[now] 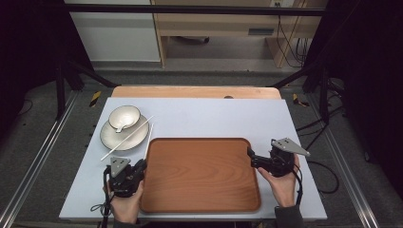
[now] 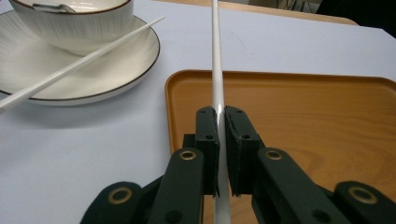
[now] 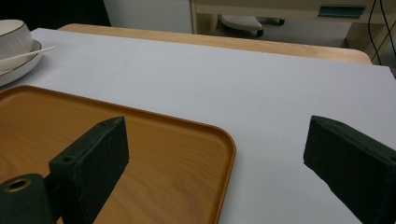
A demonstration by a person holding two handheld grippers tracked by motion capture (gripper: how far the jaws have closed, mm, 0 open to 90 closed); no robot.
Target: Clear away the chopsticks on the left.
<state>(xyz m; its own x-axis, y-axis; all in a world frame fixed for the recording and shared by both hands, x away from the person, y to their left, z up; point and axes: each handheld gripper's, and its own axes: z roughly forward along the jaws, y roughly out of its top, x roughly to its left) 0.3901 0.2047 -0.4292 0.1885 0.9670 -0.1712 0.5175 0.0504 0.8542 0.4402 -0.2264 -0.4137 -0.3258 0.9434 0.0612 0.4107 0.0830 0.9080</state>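
Observation:
My left gripper (image 1: 141, 165) (image 2: 221, 116) is shut on a white chopstick (image 1: 148, 138) (image 2: 216, 56) near its lower end. The stick runs away from the jaws along the left rim of the wooden tray (image 1: 199, 173) (image 2: 303, 116). A second white chopstick (image 1: 124, 140) (image 2: 84, 60) lies across the white plate (image 1: 110, 137) (image 2: 126, 74), which carries a white bowl (image 1: 124, 117) (image 2: 79, 23). My right gripper (image 1: 261, 151) (image 3: 215, 144) is open wide over the tray's far right corner (image 3: 219, 135), with nothing between its jaws.
A pale mat (image 1: 214, 118) (image 3: 210, 79) covers the table, with bare wood showing along its far edge (image 1: 190, 91). Plate and bowl stand at the far left of the mat (image 3: 11, 51). Black frame posts (image 1: 59, 85) rise beside the table.

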